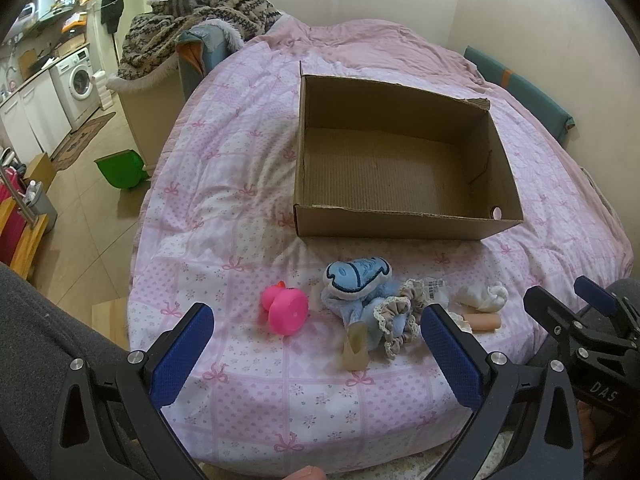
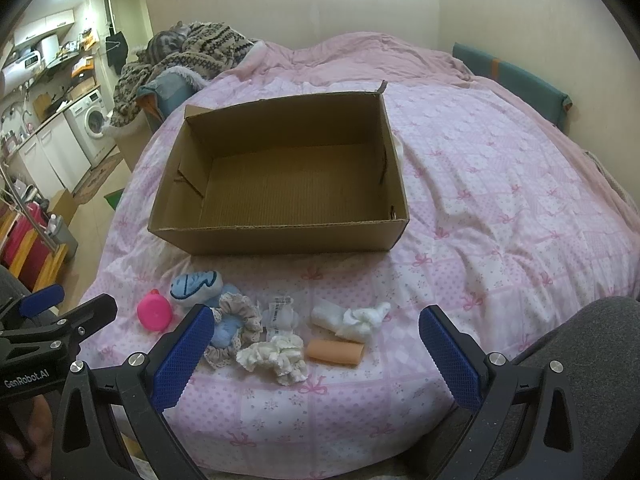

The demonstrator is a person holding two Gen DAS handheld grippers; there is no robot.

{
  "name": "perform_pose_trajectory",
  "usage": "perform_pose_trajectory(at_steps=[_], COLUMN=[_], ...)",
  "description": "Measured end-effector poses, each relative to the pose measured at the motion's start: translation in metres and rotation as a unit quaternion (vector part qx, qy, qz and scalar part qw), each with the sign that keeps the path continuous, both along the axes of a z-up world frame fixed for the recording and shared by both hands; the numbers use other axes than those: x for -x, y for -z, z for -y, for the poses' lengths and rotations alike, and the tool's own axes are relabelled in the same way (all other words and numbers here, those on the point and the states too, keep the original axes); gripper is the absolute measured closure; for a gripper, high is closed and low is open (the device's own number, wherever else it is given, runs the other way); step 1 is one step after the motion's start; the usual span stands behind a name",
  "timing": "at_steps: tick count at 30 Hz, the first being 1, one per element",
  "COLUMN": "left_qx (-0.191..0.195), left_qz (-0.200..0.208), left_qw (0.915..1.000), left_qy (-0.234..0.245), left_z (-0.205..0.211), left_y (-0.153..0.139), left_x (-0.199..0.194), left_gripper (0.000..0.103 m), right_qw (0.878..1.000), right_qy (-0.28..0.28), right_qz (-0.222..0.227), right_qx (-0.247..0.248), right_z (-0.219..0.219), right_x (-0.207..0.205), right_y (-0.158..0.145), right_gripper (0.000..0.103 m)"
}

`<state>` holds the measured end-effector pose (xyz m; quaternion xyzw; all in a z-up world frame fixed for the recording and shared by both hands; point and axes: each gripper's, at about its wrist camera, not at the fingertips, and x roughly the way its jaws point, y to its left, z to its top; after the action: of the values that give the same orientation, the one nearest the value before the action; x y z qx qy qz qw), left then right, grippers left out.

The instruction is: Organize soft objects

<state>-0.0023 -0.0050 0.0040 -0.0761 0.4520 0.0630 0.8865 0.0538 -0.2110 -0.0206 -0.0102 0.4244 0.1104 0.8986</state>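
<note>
An empty cardboard box [image 1: 400, 226] [image 2: 280, 240] stands on the pink bed. In front of it lie a pink rubber duck [image 1: 285, 307] [image 2: 154, 312], a blue plush fish [image 1: 356, 274] [image 2: 194, 285], a beige lace scrunchie [image 1: 396, 320] [image 2: 240, 318], a cream scrunchie [image 2: 276, 356], white socks [image 1: 484, 296] [image 2: 352, 318] and a peach tube [image 2: 334, 352]. My left gripper [image 1: 316, 330] is open, low over the bed's near edge, short of the duck and plush. My right gripper [image 2: 316, 334] is open, just short of the scrunchies and tube.
A patterned blanket pile with a cat [image 1: 200, 12] lies at the bed's far left. A teal cushion [image 1: 528, 92] sits at the right wall. A green bin [image 1: 122, 168], a washing machine [image 1: 80, 80] and kitchen units stand on the floor at left.
</note>
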Motion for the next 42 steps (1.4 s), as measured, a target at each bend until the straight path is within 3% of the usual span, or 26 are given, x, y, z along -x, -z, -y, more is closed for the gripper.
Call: perform_pose_trajectory(at_steps=[42], left_qx=[0.000], left_qz=[-0.003], left_qw=[1.0000], left_qy=[-0.001], left_z=[-0.0034], left_y=[0.0028], left_x=[0.0012], left_gripper=[0.000], right_qw=[1.000], right_qy=[0.000], right_qz=[-0.001], right_qx=[0.004], right_z=[0.0006], right_x=[-0.0028], right_y=[0.0006], right_gripper=[0.000])
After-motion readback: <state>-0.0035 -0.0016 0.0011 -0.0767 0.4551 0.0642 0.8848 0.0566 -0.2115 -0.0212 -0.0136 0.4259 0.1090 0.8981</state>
